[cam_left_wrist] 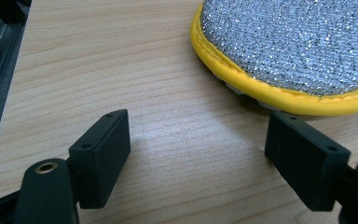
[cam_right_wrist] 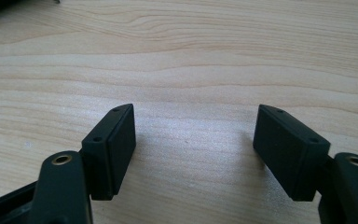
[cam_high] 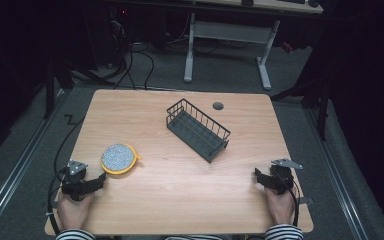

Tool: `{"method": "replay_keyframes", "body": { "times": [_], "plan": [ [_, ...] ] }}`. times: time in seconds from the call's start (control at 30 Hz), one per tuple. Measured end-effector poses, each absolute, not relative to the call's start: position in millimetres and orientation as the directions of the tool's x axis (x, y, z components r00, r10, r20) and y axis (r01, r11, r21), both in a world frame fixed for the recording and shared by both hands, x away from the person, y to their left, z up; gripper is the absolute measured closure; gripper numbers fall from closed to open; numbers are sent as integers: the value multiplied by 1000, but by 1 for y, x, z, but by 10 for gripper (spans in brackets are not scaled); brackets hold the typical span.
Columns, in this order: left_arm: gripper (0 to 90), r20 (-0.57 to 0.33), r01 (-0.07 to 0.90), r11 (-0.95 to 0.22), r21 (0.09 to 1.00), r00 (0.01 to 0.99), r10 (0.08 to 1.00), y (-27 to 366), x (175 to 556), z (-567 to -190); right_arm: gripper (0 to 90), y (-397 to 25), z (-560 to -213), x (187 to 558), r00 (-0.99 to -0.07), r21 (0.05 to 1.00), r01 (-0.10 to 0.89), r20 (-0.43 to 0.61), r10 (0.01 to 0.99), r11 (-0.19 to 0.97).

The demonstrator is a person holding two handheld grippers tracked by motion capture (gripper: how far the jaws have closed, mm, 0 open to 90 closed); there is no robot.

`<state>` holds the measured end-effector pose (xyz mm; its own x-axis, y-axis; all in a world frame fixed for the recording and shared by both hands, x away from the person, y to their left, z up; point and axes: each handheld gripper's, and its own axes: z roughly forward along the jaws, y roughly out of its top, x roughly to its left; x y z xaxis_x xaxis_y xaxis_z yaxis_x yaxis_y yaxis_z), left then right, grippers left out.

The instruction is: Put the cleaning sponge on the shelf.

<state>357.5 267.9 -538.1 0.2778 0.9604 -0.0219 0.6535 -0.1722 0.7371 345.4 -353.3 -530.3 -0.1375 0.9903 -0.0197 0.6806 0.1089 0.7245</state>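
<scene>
My left gripper (cam_high: 97, 182) sits fingers wide, empty, the scouring pad (cam_high: 117, 158) just off at one o'clock: light, soft, squashy, so I'd pinch its yellow rim. Right gripper (cam_high: 261, 176) gapes empty too.

A dark wire rack (cam_high: 198, 129) stood on the wooden table (cam_high: 180, 190), a little right of the middle and turned at an angle to the table edges. A small round grey cap (cam_high: 218, 106) sat in the tabletop near the far edge, just beyond the rack. On the floor behind the table stood the white legs of another desk (cam_high: 265, 67), and black cables (cam_high: 135, 65) lay to the far left.
</scene>
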Motion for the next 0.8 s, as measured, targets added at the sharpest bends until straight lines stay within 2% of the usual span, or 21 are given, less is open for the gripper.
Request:
{"method": "replay_keyframes", "body": {
  "times": [0.43, 0.5, 0.63, 0.8],
  "plan": [
    [231, -21, 653, -172, 737, 276, 961, 268, 358, -538, 298, -353, -530, 345, -144, 724, 681, -17, 989, 111],
    [234, -23, 653, -170, 738, 276, 961, 268, 358, -538, 335, -353, -530, 344, -153, 726, 678, -14, 988, 115],
    [234, -14, 654, -170, 737, 267, 964, 267, 357, -538, 346, -353, -530, 344, -155, 727, 677, -15, 988, 117],
    [233, -17, 654, -168, 738, 267, 964, 267, 357, -538, 450, -355, -528, 343, -137, 725, 682, 3, 991, 92]
  ]
}}
